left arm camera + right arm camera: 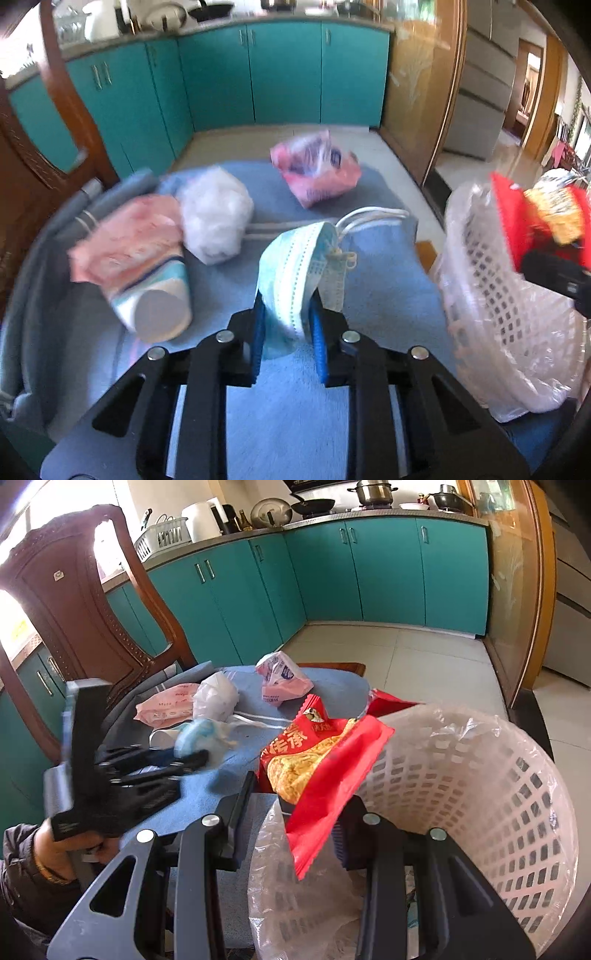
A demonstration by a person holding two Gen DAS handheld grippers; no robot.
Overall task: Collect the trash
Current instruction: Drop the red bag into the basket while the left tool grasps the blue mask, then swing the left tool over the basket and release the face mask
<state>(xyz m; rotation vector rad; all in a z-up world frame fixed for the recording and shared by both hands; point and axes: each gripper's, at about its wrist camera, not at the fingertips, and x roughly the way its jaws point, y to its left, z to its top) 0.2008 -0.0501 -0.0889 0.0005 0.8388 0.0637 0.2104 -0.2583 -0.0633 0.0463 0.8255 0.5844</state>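
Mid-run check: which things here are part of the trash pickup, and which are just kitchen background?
Part of the job:
- face mask, clamped in the left gripper
- red snack bag, held by the right gripper over the basket
- lined white basket
- pink wrapper
- white plastic wad
- pink tissue pack
- paper cup

Just lying about:
- wooden chair
- teal cabinets
- pots on the counter

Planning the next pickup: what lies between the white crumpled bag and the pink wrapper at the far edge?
Only bare blue cloth between white bag and pink wrapper, left wrist view.
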